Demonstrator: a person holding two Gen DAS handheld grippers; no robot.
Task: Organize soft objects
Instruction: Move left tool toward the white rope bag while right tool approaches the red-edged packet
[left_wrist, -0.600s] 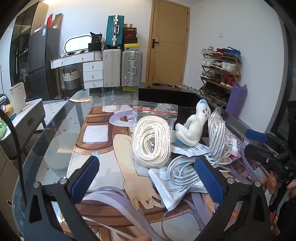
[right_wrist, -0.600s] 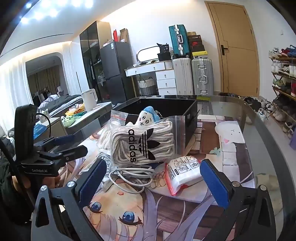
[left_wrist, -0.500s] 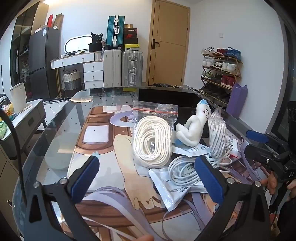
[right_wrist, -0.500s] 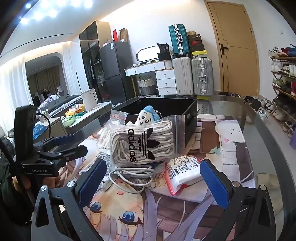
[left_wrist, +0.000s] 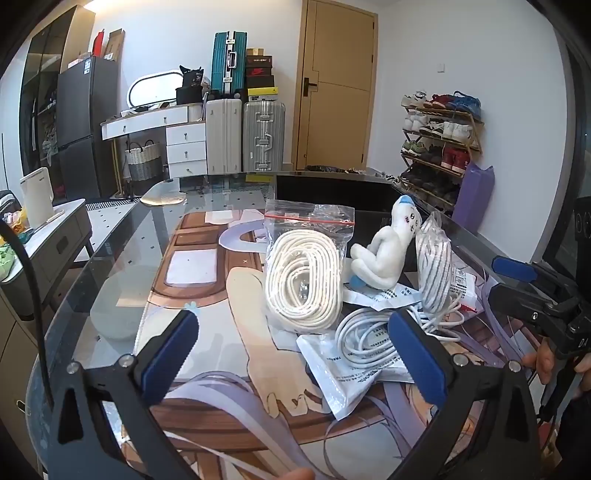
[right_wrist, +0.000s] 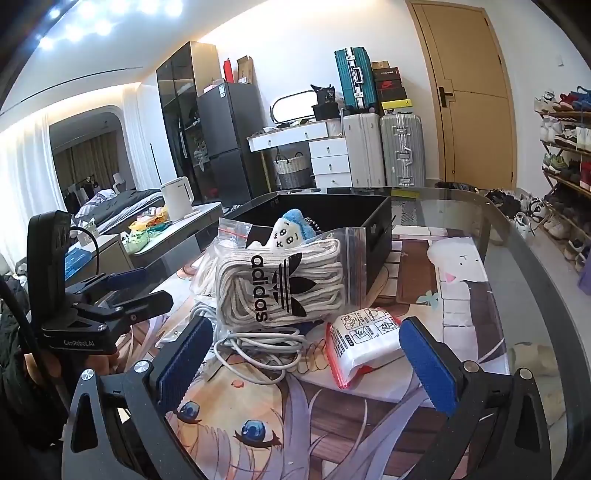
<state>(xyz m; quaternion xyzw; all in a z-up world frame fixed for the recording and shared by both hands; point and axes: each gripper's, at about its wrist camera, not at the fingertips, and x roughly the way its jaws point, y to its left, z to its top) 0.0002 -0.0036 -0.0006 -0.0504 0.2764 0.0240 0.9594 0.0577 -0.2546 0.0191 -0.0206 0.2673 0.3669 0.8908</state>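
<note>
A pile lies on the glass table: a zip bag of white rope (left_wrist: 303, 280), a white plush doll with a blue cap (left_wrist: 384, 254), a bagged pair of Adidas socks (right_wrist: 284, 284), a coiled white cable (left_wrist: 364, 338) and a white packet with a red edge (right_wrist: 364, 341). The doll's head (right_wrist: 291, 230) shows behind the socks. My left gripper (left_wrist: 295, 354) is open and empty, in front of the rope and cable. My right gripper (right_wrist: 306, 363) is open and empty, in front of the cable and packet. A black box (right_wrist: 373, 221) stands behind the pile.
The table carries an anime-print mat (left_wrist: 207, 295). A flat white foil pouch (left_wrist: 332, 373) lies under the cable. Suitcases (left_wrist: 245, 133), a white dresser, a shoe rack (left_wrist: 439, 147) and a door stand beyond the table. A side table with a kettle (left_wrist: 37, 201) is at the left.
</note>
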